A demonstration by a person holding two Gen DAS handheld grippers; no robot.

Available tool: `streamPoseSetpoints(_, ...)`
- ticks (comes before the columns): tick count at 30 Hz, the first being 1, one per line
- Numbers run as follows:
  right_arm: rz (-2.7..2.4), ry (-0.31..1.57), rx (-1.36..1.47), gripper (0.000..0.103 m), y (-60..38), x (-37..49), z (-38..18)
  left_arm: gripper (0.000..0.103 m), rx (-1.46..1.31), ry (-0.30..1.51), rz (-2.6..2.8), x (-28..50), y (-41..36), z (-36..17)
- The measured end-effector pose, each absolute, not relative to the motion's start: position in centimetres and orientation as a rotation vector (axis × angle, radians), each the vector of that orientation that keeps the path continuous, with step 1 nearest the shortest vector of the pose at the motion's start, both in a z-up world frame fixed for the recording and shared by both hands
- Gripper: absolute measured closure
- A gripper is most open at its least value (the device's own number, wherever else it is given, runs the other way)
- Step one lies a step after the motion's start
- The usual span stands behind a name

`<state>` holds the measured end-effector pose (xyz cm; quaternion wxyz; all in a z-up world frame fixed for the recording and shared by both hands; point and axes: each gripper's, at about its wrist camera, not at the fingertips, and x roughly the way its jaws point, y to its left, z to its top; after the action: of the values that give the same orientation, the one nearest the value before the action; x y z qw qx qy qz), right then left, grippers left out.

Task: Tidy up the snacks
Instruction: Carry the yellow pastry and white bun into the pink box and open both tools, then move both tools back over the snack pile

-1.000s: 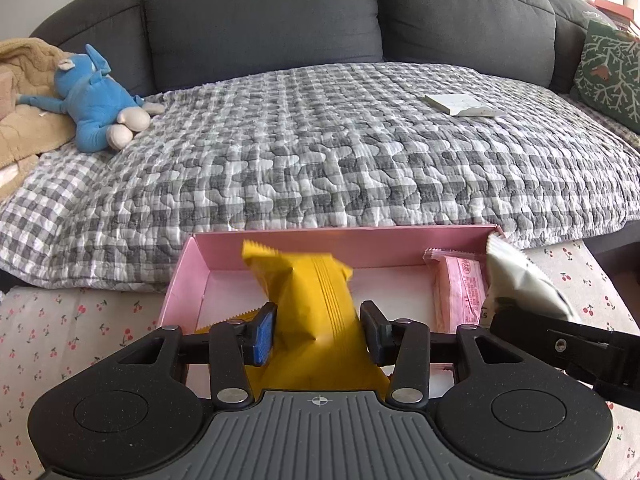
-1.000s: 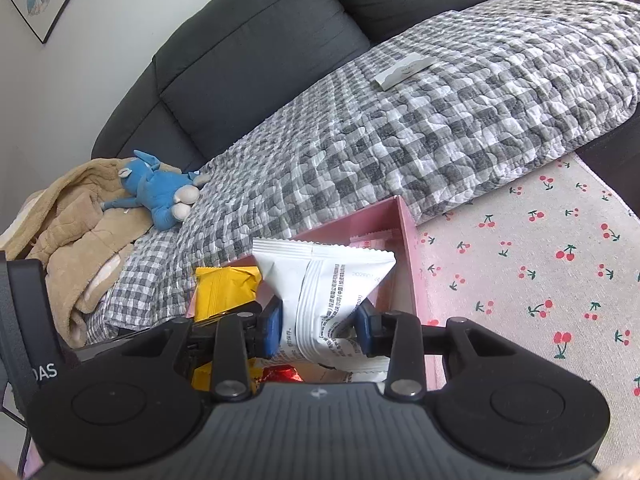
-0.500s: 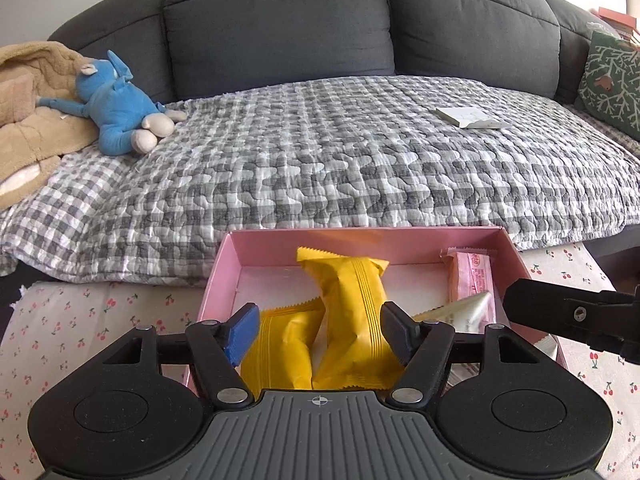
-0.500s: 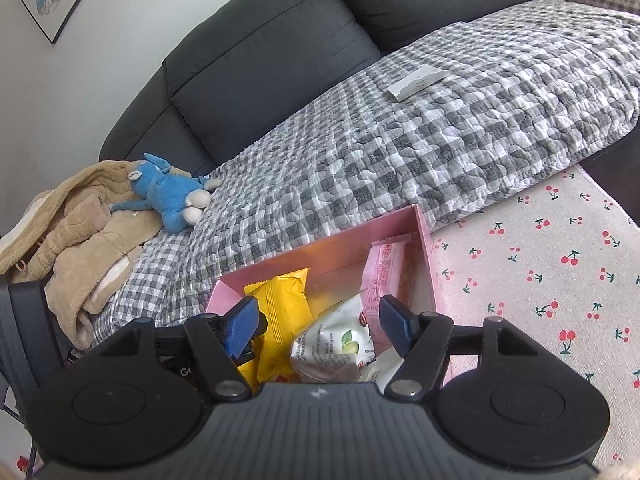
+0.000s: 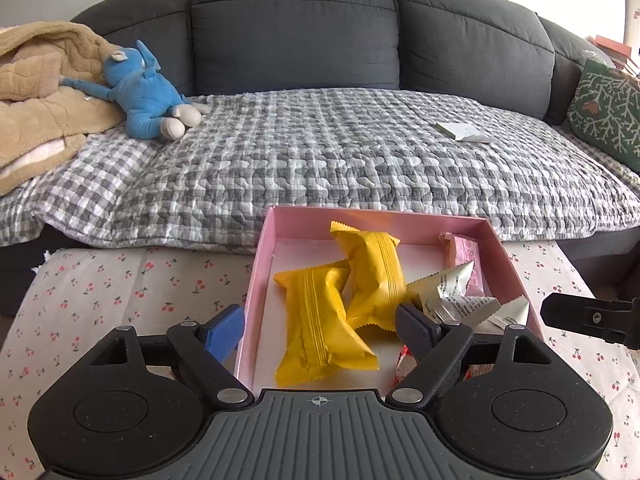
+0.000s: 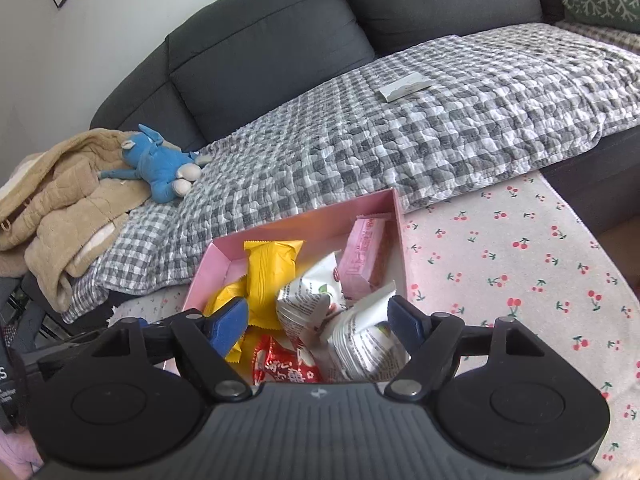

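Observation:
A pink box (image 5: 376, 214) stands on the cherry-print cloth by the sofa. Inside lie two yellow packets (image 5: 320, 320) (image 5: 374, 276), a pink packet (image 5: 464, 256), white packets (image 5: 448, 292) and a red packet (image 6: 286, 368). My left gripper (image 5: 320, 330) hovers over the box's near left corner. Its jaws are opening and its pads touch nothing; the yellow packets lie loose below. My right gripper (image 6: 316, 320) hangs over the near end of the box (image 6: 304, 216), jaws opening. A white packet (image 6: 360, 340) rests in the box under them, free of the pads.
Behind the box is a dark sofa under a checkered quilt (image 5: 340, 152). On it lie a blue plush toy (image 5: 144, 96), a beige blanket (image 5: 36, 92), a flat white pack (image 5: 460, 131) and a green cushion (image 5: 604, 112). Cherry-print cloth (image 6: 520, 264) spreads to either side.
Both grippers opened: the left let go of a yellow packet, the right a white packet, and both packets now lie in the box. Both grippers drew back and up.

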<state>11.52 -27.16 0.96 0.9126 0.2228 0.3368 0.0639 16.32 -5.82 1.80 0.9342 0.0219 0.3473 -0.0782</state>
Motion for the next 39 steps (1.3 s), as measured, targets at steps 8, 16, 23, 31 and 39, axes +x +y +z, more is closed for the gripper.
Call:
streamPoseSetpoints(8, 0.118, 0.704, 0.429, 0.017, -26.5, 8.8, 1.8, 0.012, 0.060, 0.703, -0.181, 12.5, -4.5, 1.8)
streamPoseSetpoints(16, 0.116, 0.723, 0.361, 0.011, -24.6, 6.4, 1.5, 0.010, 0.075, 0.696, -0.194, 8.7, -2.7, 1.1)
streamPoseSetpoints(23, 0.122, 0.737, 0.315, 0.009, -23.1, 4.8, 0.8, 0.007, 0.089, 0.689, -0.206, 6.3, -1.2, 0.5)
streamPoseSetpoints(31, 0.128, 0.723, 0.274, 0.007, -21.7, 3.4, 0.2, 0.007, 0.106, 0.678, -0.220, 4.3, 0.0, -0.8)
streamPoseSetpoints(39, 0.143, 0.705, 0.228, 0.005, -20.6, 2.4, -0.6, 0.006, 0.066, 0.694, -0.239, 3.1, 1.2, -1.7)
